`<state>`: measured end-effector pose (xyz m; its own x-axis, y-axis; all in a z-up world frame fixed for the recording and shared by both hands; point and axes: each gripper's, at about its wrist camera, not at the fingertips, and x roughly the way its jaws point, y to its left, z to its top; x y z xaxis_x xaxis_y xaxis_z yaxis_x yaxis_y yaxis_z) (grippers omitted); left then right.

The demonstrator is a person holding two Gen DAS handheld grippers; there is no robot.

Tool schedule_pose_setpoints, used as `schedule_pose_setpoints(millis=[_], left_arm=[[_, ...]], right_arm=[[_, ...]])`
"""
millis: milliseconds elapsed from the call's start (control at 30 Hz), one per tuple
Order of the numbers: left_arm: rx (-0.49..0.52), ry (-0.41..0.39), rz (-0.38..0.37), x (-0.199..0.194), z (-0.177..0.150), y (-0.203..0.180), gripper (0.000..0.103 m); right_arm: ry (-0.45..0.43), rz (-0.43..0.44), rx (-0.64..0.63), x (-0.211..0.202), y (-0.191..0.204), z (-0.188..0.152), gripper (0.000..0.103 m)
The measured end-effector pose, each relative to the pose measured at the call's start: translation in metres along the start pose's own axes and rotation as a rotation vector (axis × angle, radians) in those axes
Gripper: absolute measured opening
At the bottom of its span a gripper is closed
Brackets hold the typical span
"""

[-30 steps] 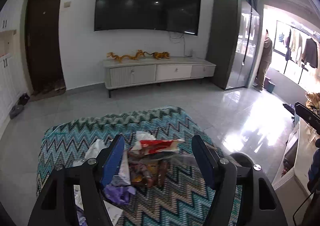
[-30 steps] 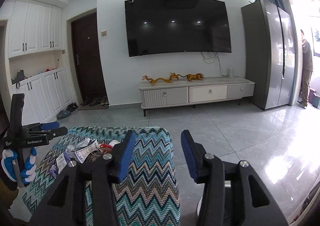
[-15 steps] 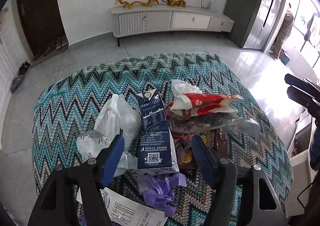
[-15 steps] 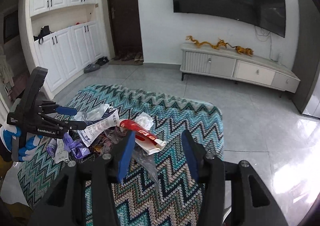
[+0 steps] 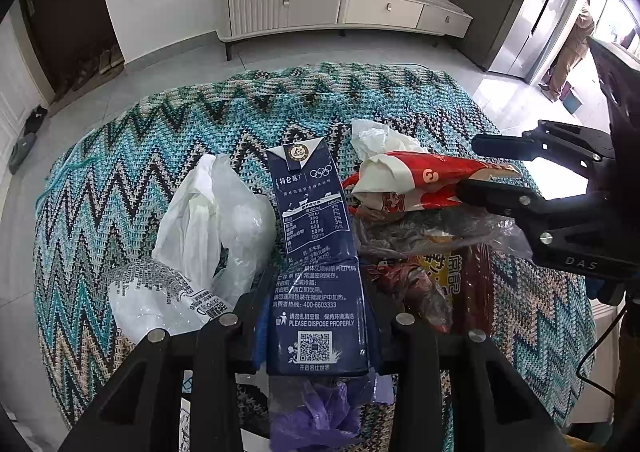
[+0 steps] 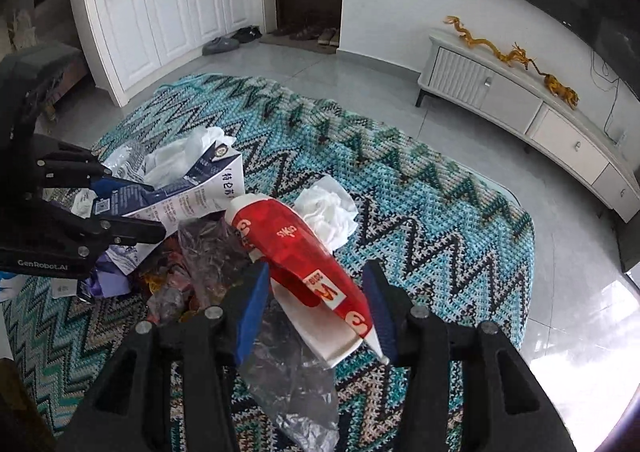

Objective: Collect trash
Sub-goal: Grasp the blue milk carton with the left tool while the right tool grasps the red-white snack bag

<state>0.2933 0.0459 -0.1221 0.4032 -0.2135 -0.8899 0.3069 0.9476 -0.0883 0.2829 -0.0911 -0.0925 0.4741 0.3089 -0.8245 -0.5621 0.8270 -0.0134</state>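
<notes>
A pile of trash lies on a table under a zigzag cloth. My left gripper has a dark blue milk carton between its pads, which press on the carton's sides as the jaws are closing. In the right wrist view the same left gripper grips the carton at its lower end. My right gripper stands open astride a red-and-white wrapper, over clear plastic. In the left wrist view the right gripper reaches in from the right at the wrapper.
A white plastic bag, a crumpled tissue and purple plastic lie around the carton. Beyond the table are tiled floor, a white TV cabinet, white cupboards, a fridge and a person far right.
Both grippers dropped and tilted down onto the trash pile. The left jaws narrowed onto the milk carton. The right gripper swung left and came over the red wrapper.
</notes>
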Motion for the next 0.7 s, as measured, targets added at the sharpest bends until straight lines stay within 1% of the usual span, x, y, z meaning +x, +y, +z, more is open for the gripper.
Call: schedule_pose_setpoints(millis=[67,133,167,233,267,333,400,700], left_arm=[[-0.002,-0.011,-0.006,-0.003,-0.001,-0.001,0.035],[-0.010,-0.023,-0.017,-0.006,-0.003,-0.003,0.035],[-0.013,-0.034,-0.018,-0.009,-0.004,-0.004,0.035],[-0.021,-0.058,-0.022,-0.014,-0.006,-0.005,0.035],[-0.027,-0.071,-0.028,-0.018,-0.007,-0.006,0.035],[-0.041,-0.101,-0.038,-0.027,-0.009,-0.007,0.035],[-0.057,-0.128,-0.042,-0.037,-0.012,-0.008,0.035],[-0.079,-0.242,-0.062,-0.092,-0.027,-0.009,0.035]], right_arm=[[0.016,-0.002,-0.014,0.007,0.000,0.001,0.042],[0.034,-0.001,-0.022,0.013,-0.001,0.002,0.030],[0.033,-0.006,-0.025,0.014,-0.001,0.002,0.028],[0.019,-0.018,-0.029,0.012,-0.001,0.000,0.015],[0.011,-0.021,-0.025,0.010,-0.001,0.000,0.013],[-0.005,-0.035,-0.015,0.005,-0.001,-0.001,0.006],[-0.027,-0.056,-0.005,-0.004,-0.001,-0.003,0.003],[-0.173,-0.093,0.048,-0.068,0.009,-0.008,0.003]])
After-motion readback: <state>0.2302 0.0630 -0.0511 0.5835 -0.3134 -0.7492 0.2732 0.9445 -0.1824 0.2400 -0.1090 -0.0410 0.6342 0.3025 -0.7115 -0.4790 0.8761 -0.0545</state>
